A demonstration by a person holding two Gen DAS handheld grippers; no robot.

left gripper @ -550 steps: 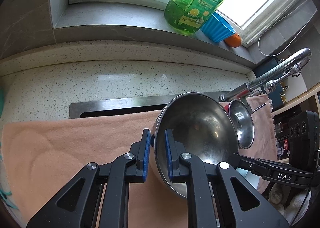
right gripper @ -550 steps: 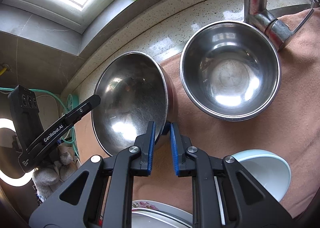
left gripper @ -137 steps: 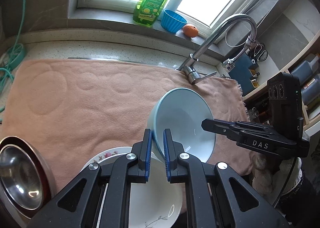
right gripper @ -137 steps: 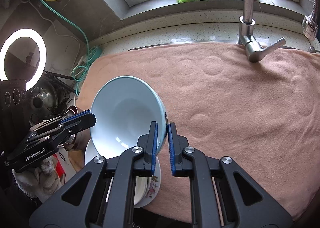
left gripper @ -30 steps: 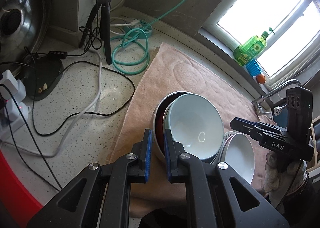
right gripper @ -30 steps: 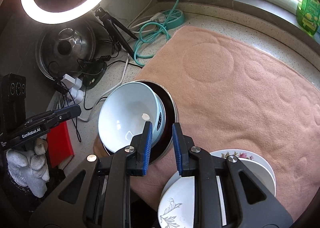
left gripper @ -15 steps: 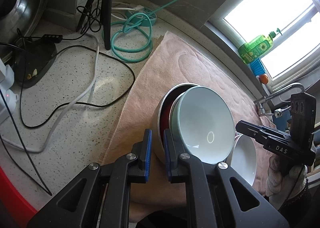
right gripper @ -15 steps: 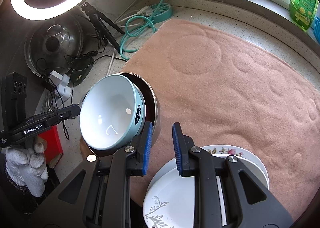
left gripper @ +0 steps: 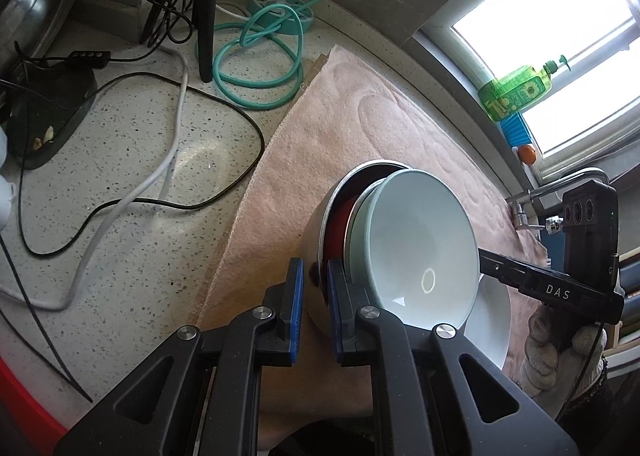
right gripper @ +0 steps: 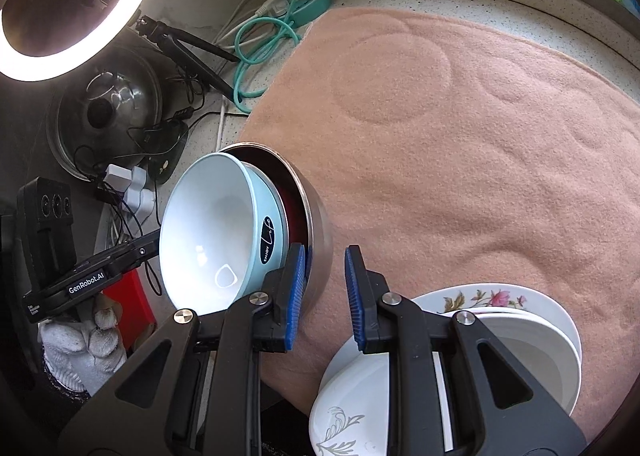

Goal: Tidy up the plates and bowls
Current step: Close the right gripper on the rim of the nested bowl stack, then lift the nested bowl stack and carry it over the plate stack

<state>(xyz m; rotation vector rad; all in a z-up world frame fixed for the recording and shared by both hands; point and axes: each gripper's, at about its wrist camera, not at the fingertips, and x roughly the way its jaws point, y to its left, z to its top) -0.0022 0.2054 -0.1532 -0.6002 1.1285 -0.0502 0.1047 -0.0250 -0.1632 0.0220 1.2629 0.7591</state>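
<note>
A light blue bowl (left gripper: 416, 252) (right gripper: 208, 232) leans tilted inside a steel bowl (left gripper: 320, 232) (right gripper: 320, 228) whose inside shows dark red, at the left end of a peach towel (right gripper: 460, 136). My left gripper (left gripper: 314, 268) is shut on the blue bowl's rim; in the right wrist view its tip (right gripper: 154, 246) meets the bowl's left edge. My right gripper (right gripper: 324, 256) stands open at the opposite side of the bowls, with only the steel wall and towel showing in its gap. A stack of white plates (right gripper: 500, 304) (left gripper: 496, 320) lies beside the bowls.
Left of the towel the speckled counter carries black and white cables (left gripper: 172, 136), a green coiled cord (left gripper: 256, 68), a tripod leg (left gripper: 208, 8), a ring light (right gripper: 60, 16) and a pot lid (right gripper: 104, 112). Soap bottle (left gripper: 516, 92) and faucet (left gripper: 560, 188) stand far right.
Both grippers have come down and the bowls now look larger and closer. The blue bowl has sunk deeper into the steel bowl. Neither gripper's gap has changed.
</note>
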